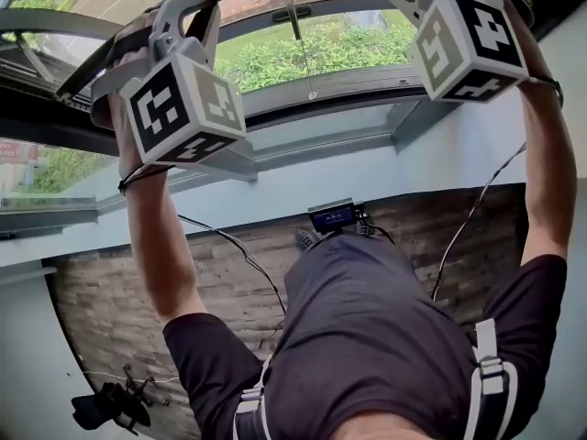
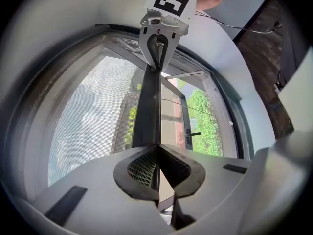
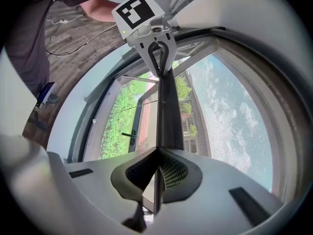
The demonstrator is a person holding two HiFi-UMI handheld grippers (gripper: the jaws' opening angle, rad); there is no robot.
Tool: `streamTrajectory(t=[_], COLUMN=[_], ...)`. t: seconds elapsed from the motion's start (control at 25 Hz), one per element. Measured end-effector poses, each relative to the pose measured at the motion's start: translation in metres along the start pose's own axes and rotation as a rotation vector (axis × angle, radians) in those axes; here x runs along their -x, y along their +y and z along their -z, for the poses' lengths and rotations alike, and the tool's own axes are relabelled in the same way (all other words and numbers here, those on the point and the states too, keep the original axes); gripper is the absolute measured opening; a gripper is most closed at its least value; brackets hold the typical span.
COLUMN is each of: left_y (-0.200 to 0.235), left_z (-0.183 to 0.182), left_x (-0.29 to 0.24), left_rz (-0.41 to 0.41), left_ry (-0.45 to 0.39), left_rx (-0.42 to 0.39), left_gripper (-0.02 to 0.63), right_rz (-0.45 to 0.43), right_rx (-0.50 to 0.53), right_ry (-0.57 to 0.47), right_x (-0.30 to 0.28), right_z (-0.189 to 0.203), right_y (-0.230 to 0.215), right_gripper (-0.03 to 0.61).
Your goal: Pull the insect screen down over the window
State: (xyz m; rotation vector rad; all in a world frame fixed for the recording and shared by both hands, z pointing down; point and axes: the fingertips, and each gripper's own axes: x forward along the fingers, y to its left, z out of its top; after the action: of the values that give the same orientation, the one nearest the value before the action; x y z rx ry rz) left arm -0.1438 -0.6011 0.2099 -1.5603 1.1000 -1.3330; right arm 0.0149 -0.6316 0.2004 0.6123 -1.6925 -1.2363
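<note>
Left tool [image 2: 157,151] and right tool [image 3: 156,153] are both clenched on the screen's bar [image 2: 149,106], high on the window [image 1: 330,81]. Pull both ends evenly, bar level, so the mesh [image 2: 88,121] doesn't skew.

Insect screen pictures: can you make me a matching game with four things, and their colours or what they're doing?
Things:
1. pull bar
2. bushes
3. floor
4. left hand-held gripper

Matches:
A. green, outside the window
B. shut on the pull bar
C. brown
D. dark, long and thin

Pairs: 1-D, 2-A, 3-C, 4-B.
</note>
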Motion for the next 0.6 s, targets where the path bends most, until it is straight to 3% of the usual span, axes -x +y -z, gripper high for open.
streamTrajectory(t=[0.6], left_y=[-0.152], left_z=[0.024], left_x=[-0.047], left_rz=[0.309], left_ry=[0.011], left_rx=[0.093], left_gripper=[0.02], right_rz=[-0.295], right_rx=[-0.092], right_ry=[0.018], right_x=[-0.063], right_z=[0.011], right_y=[0.149], right_gripper=[0.02])
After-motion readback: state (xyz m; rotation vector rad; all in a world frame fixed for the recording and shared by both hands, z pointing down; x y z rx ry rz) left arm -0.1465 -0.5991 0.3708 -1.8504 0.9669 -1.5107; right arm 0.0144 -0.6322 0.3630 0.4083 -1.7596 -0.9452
